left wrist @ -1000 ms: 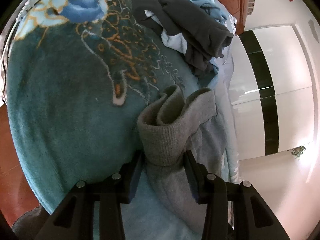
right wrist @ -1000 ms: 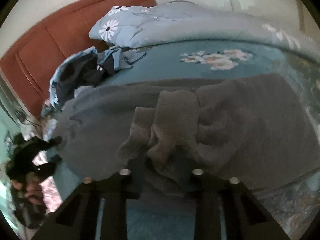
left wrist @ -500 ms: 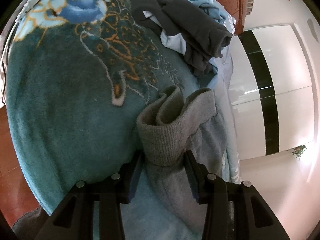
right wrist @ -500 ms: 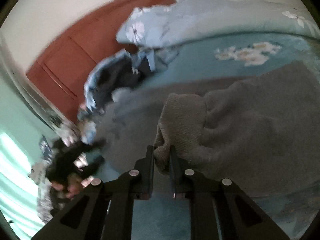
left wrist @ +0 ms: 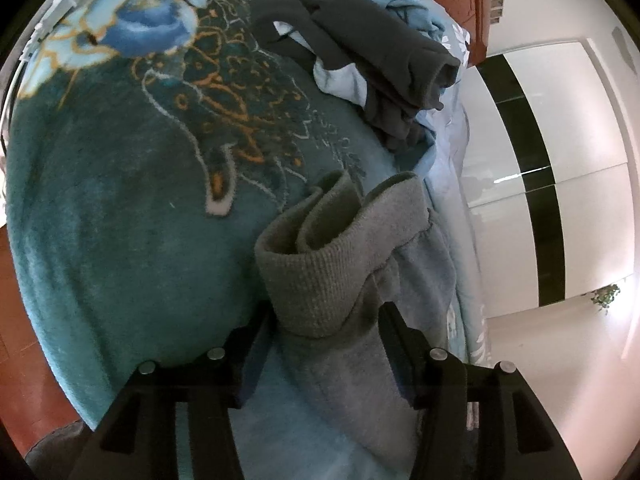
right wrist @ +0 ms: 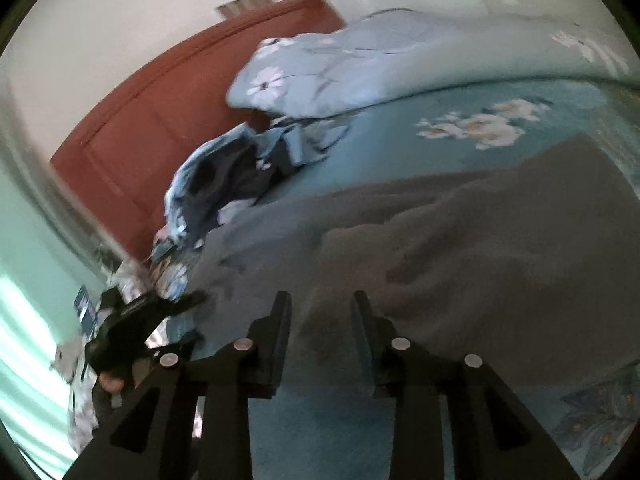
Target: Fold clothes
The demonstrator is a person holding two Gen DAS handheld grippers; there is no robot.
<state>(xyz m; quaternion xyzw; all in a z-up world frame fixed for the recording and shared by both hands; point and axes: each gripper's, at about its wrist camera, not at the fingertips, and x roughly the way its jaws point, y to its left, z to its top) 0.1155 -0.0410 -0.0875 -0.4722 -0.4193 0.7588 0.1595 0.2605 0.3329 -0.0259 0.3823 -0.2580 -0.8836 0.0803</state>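
Note:
A grey knit garment (right wrist: 460,240) lies spread on the teal bed blanket (right wrist: 360,168). In the left wrist view my left gripper (left wrist: 326,316) is closed around its bunched ribbed cuff (left wrist: 320,272), and the cloth fills the gap between the fingers. In the right wrist view my right gripper (right wrist: 320,308) stands open just above the near edge of the grey garment, with nothing between its fingers. My left gripper also shows at the lower left of the right wrist view (right wrist: 132,320), held in a hand.
A heap of dark and light-blue clothes (left wrist: 372,48) lies farther up the bed; it also shows in the right wrist view (right wrist: 224,188). A pale floral duvet (right wrist: 380,68) sits against the red-brown headboard (right wrist: 160,120). White wardrobe doors (left wrist: 560,160) stand beyond the bed edge.
My right gripper was shut on a fold of the grey garment half a second ago; it has now opened, let the fold drop, and drawn back. My left gripper keeps its hold.

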